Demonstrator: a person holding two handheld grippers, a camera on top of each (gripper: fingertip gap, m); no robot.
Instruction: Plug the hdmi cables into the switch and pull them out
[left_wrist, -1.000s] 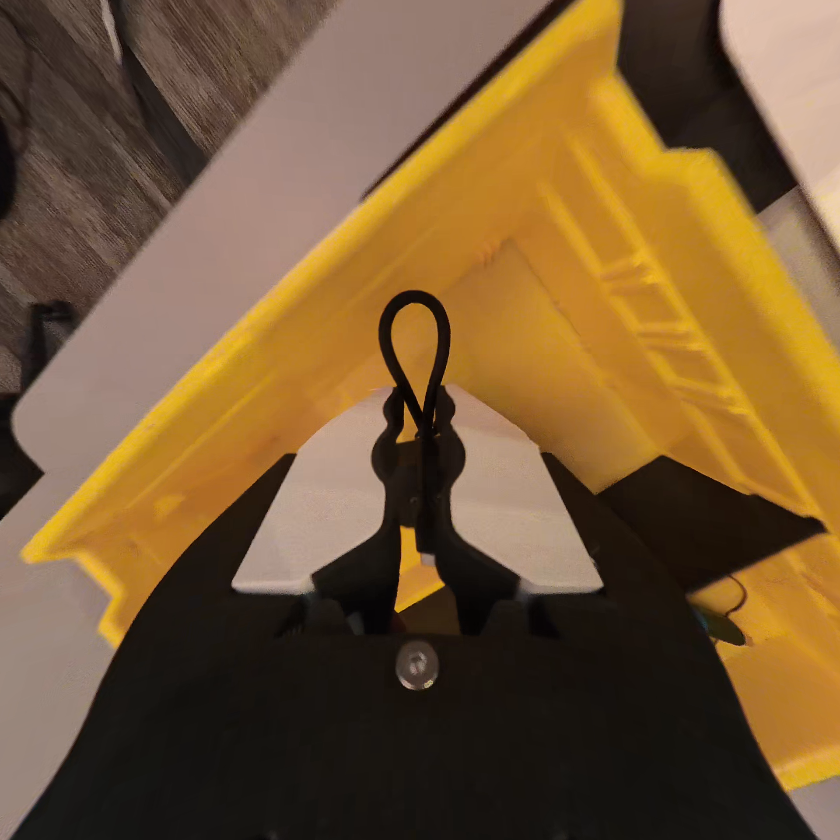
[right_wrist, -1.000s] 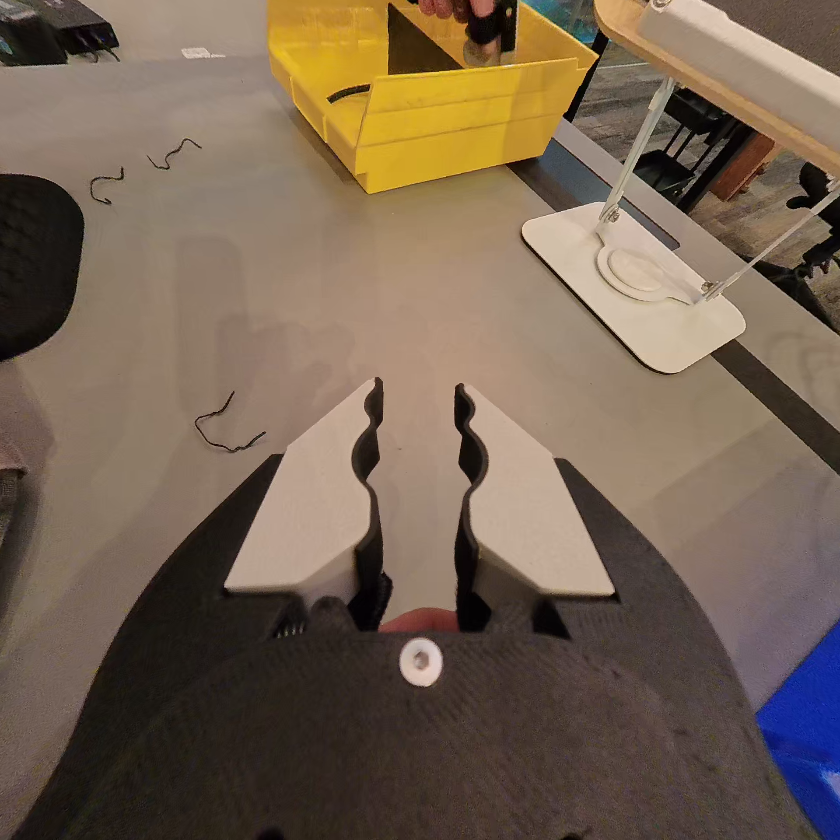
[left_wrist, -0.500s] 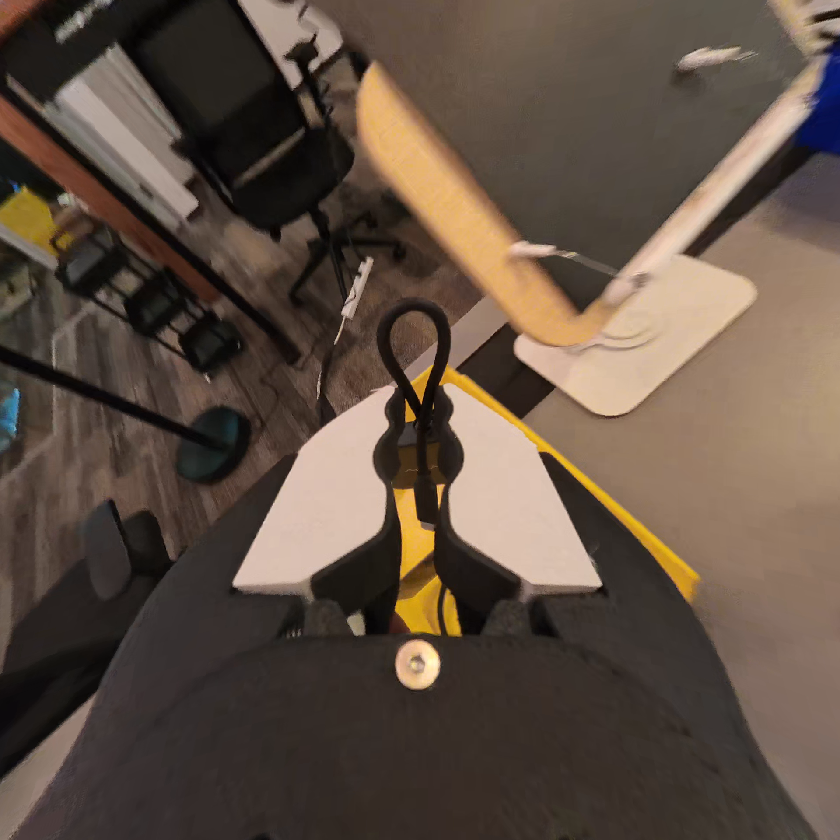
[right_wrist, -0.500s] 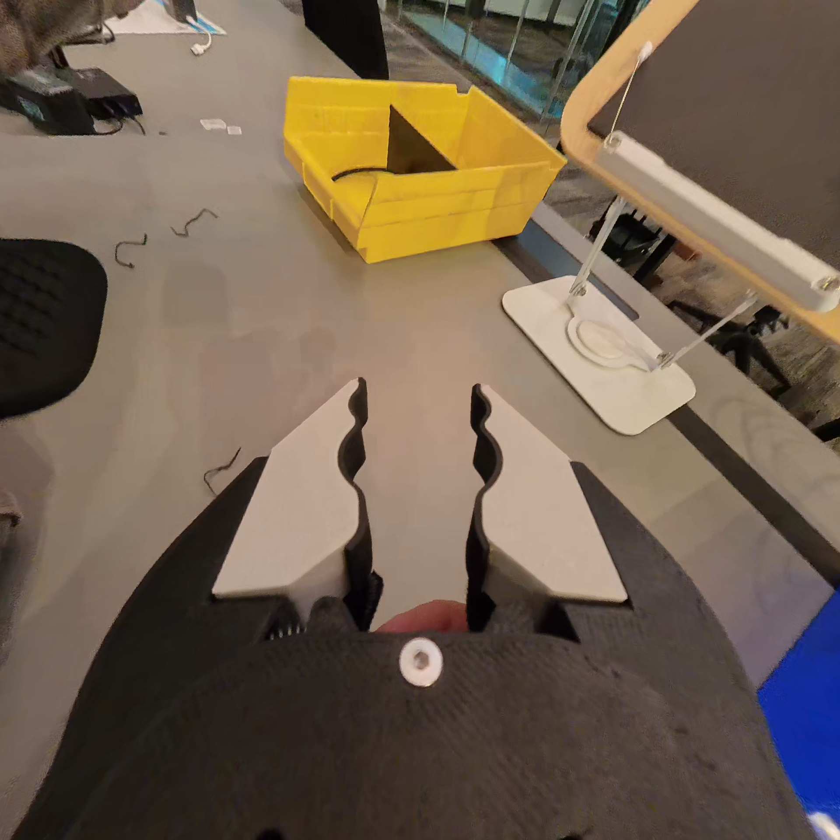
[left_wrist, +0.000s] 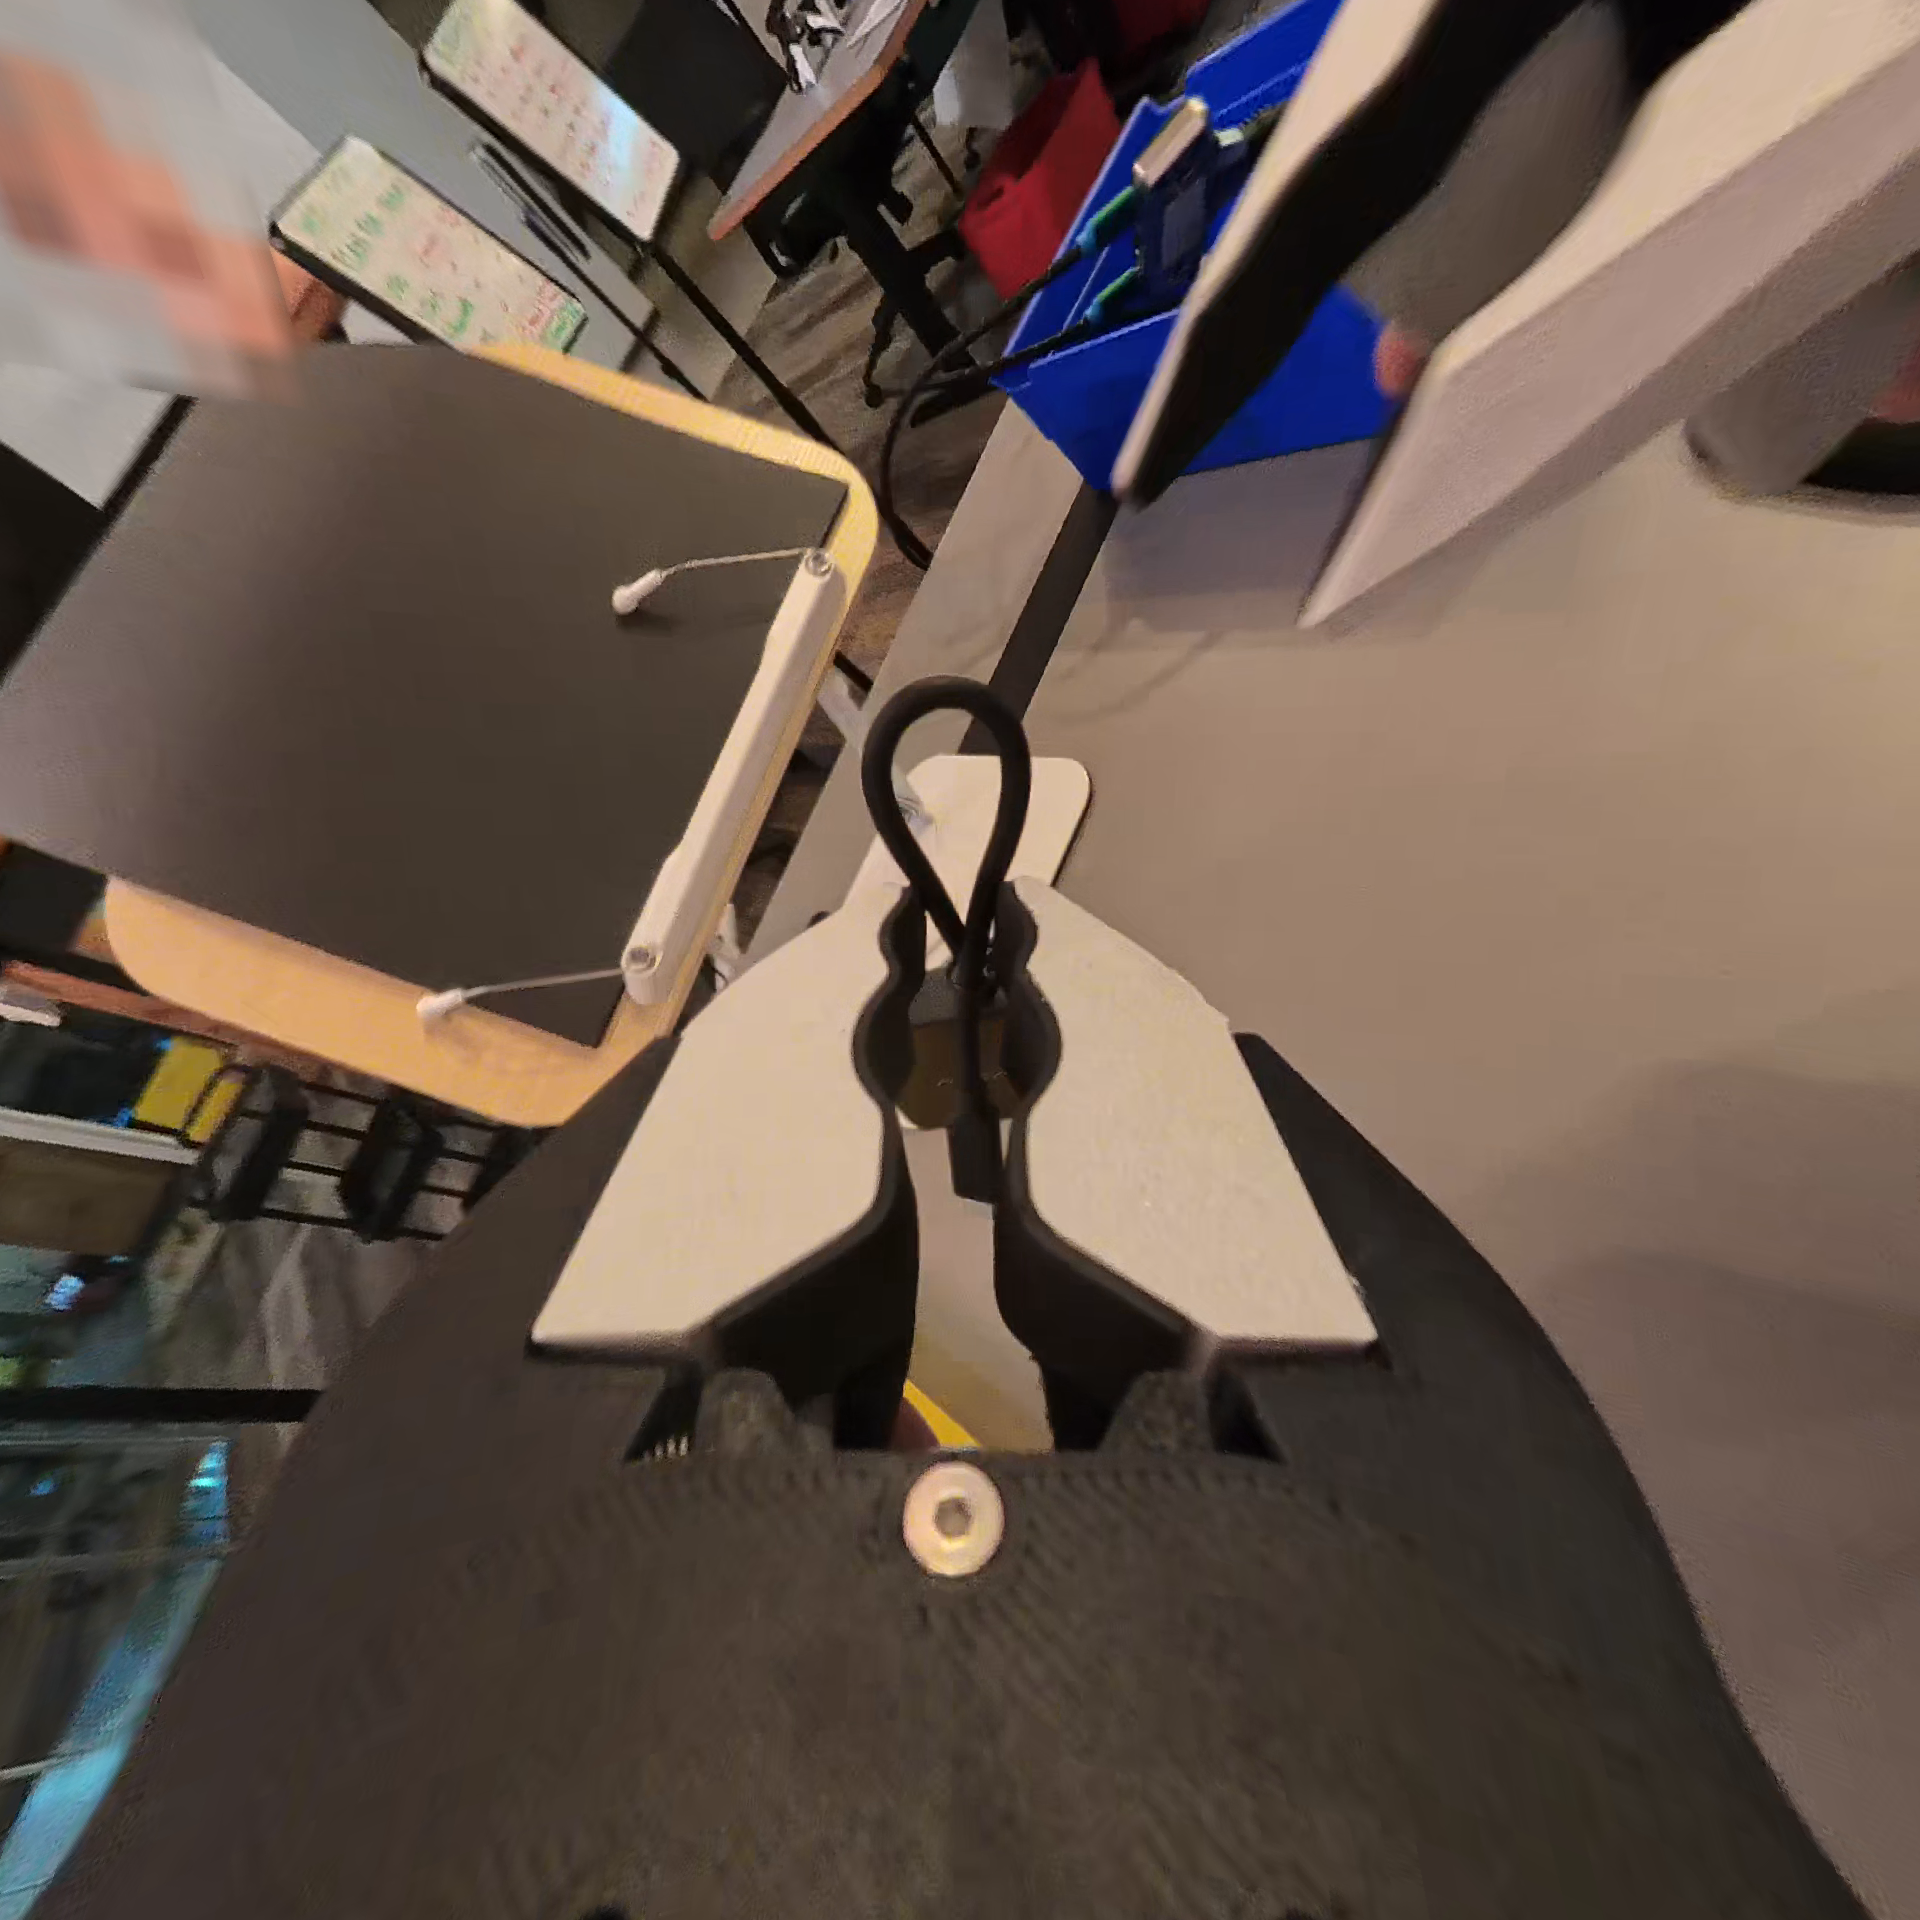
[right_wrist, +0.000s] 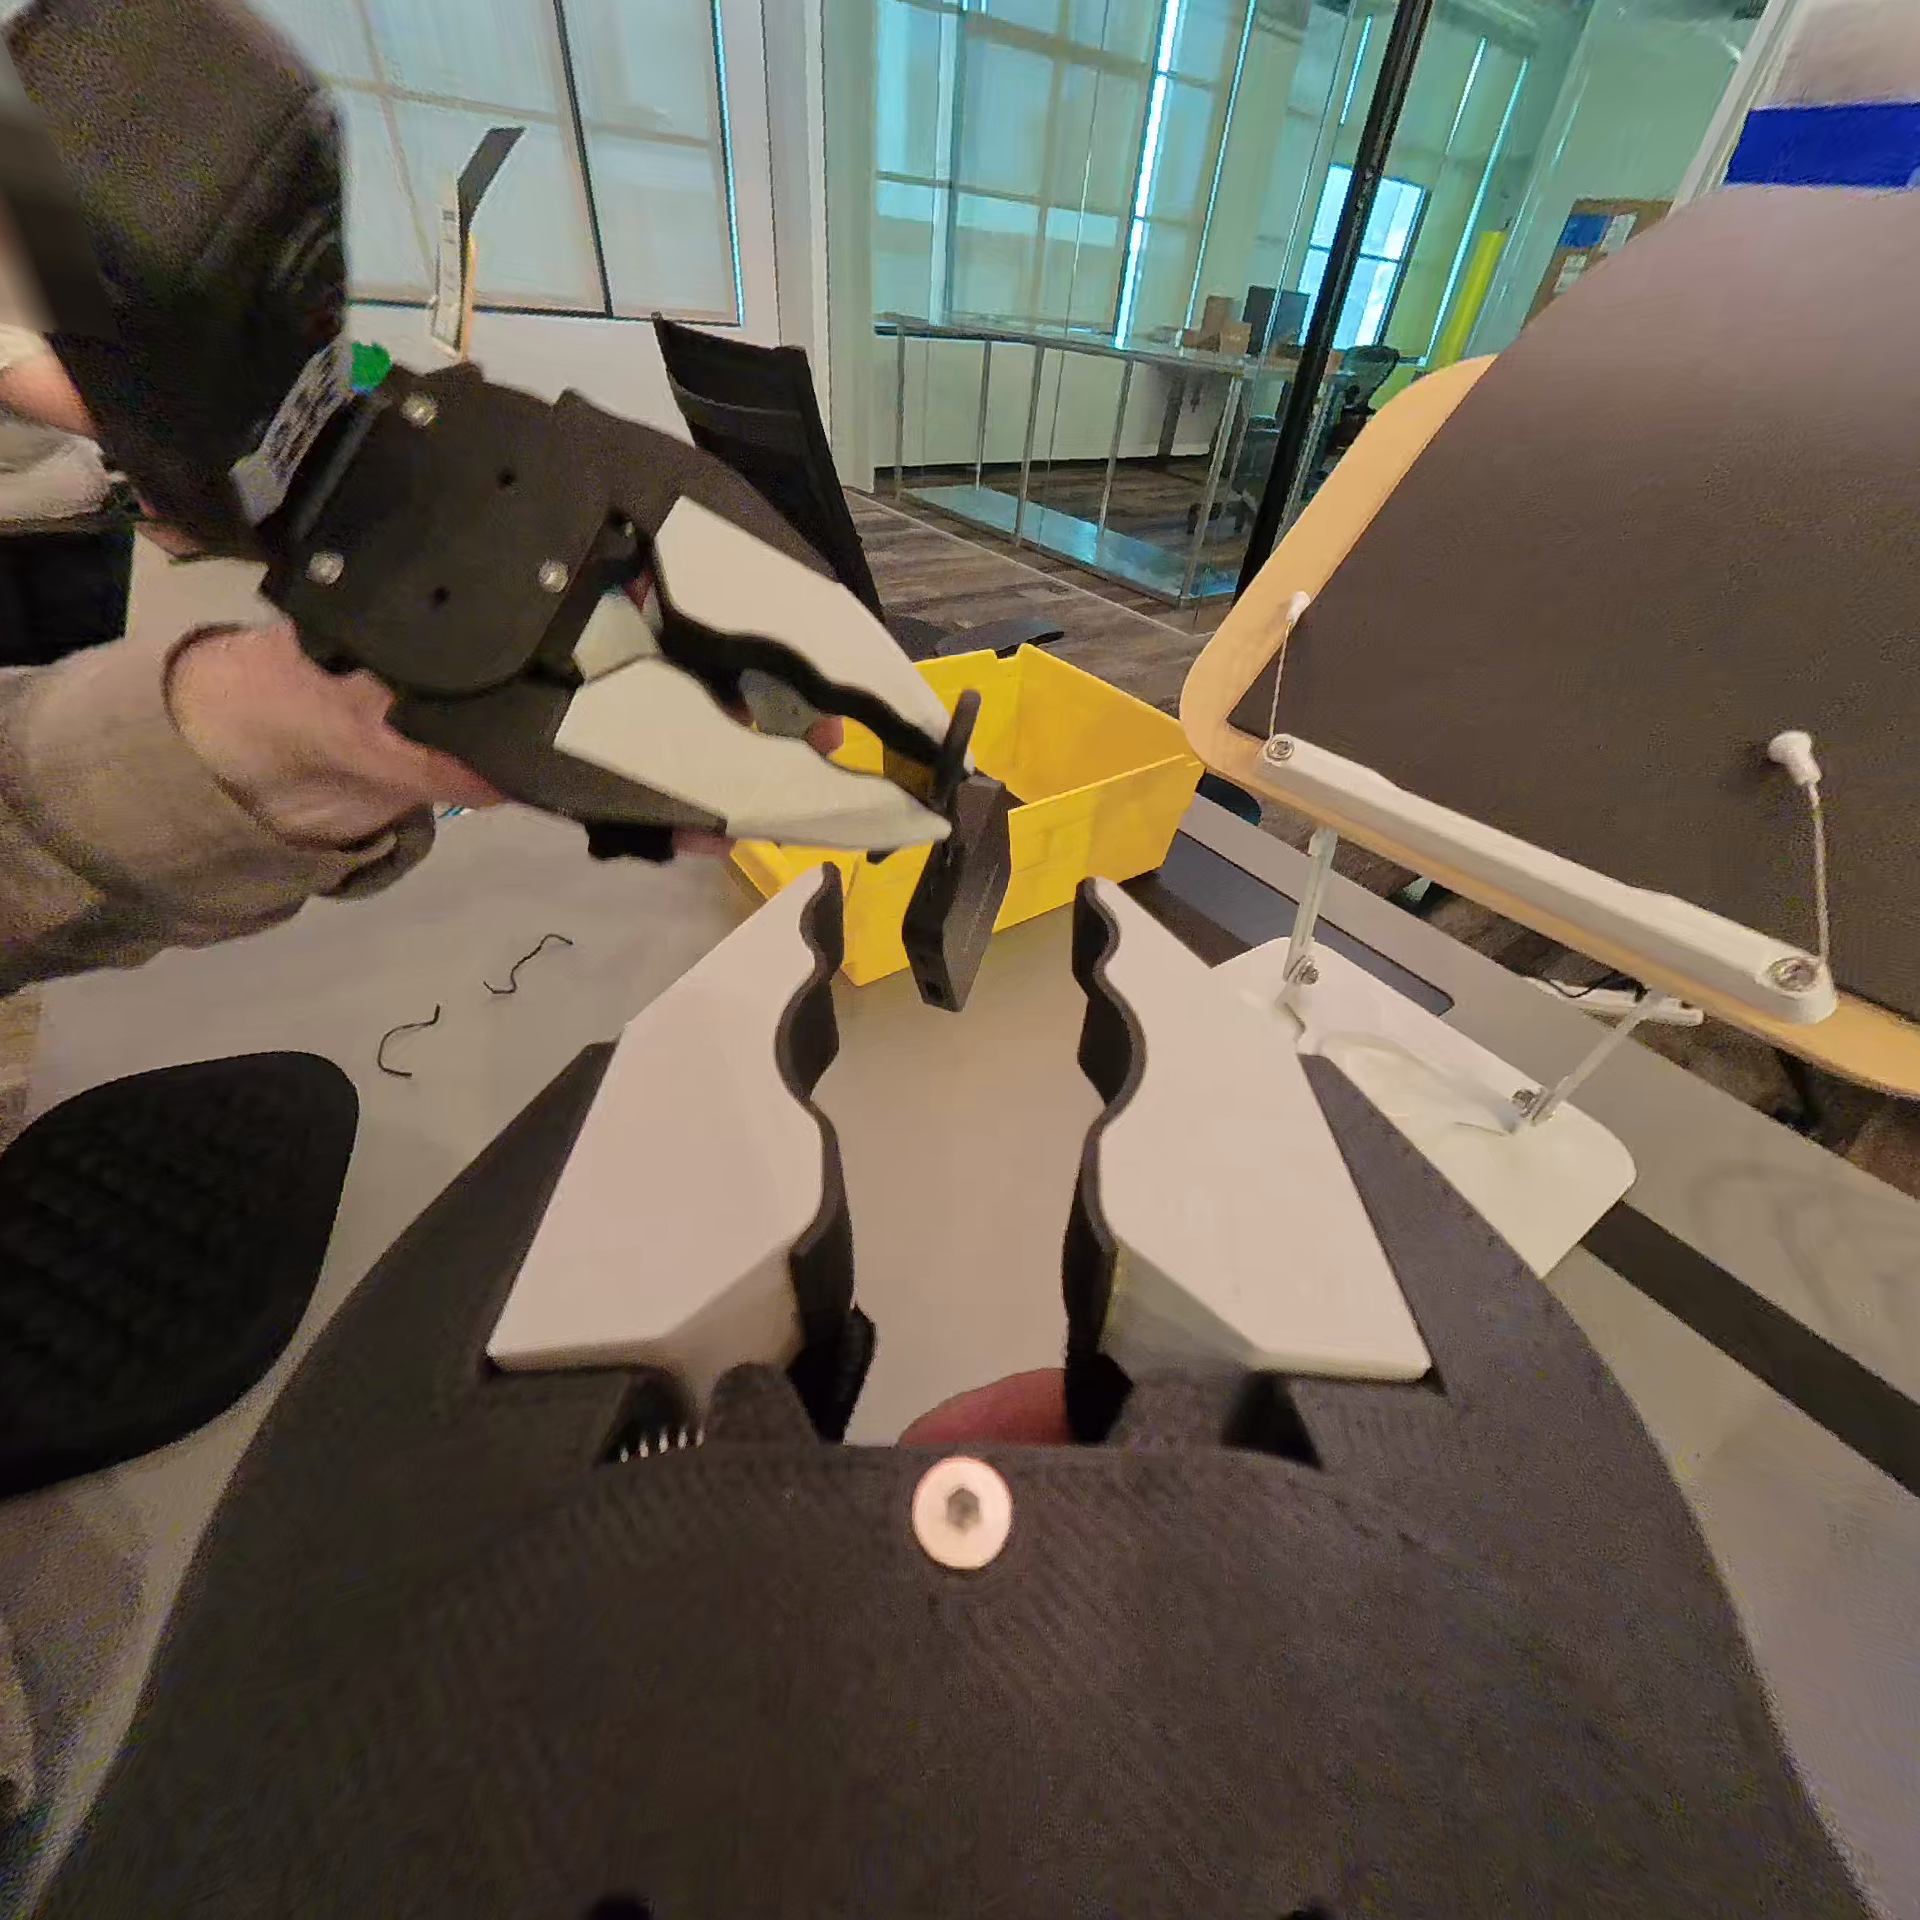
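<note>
Your left gripper: white wedge fingers with wavy black pads, pinched on a thin black cable looped past the tips. In the right view, a flat black switch hangs from it, above the grey table, before the yellow bin. Your right gripper: same build, fingers spread, holding nothing, near the white stand.

warm, fairly dim indoor light in the left wrist view; daylight comes through the windows in the right wrist view. both bend strongly at the edges. motion blur smears the blue bin and the left gripper.
</note>
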